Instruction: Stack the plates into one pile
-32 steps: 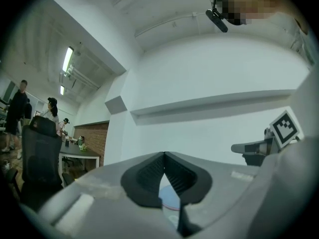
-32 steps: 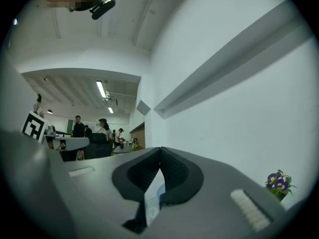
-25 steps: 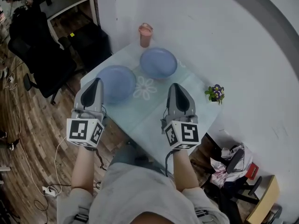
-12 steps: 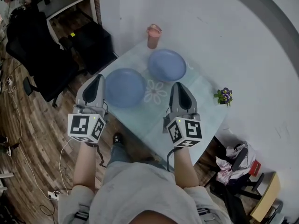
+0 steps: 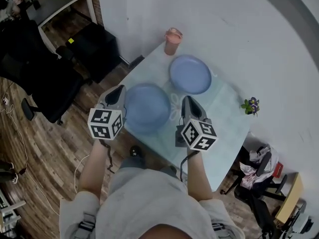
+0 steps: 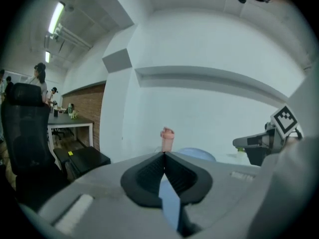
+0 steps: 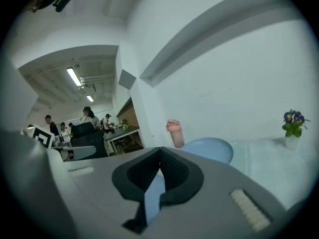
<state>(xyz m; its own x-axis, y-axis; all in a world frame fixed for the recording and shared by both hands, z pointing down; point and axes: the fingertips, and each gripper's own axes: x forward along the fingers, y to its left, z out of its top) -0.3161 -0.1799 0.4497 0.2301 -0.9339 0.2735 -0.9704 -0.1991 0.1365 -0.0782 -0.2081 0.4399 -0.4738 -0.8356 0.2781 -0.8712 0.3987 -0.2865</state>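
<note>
Change: left gripper [image 5: 119, 91] and right gripper [image 5: 188, 102] now lower, either side of near plate [image 5: 147, 108]. Both jaws together, empty. Far plate [image 5: 190, 74] apart; stacking not begun, pickup likely next.

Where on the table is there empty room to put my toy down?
The bare table between the far plate, the flower pot and the right gripper is free. It is crowded by the pink cup and around the near plate, flanked by the left gripper.

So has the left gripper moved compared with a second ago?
Yes. The left gripper has come forward along the left rim of the near plate: its marker cube sat short of the plate, now it is beside it.
</note>
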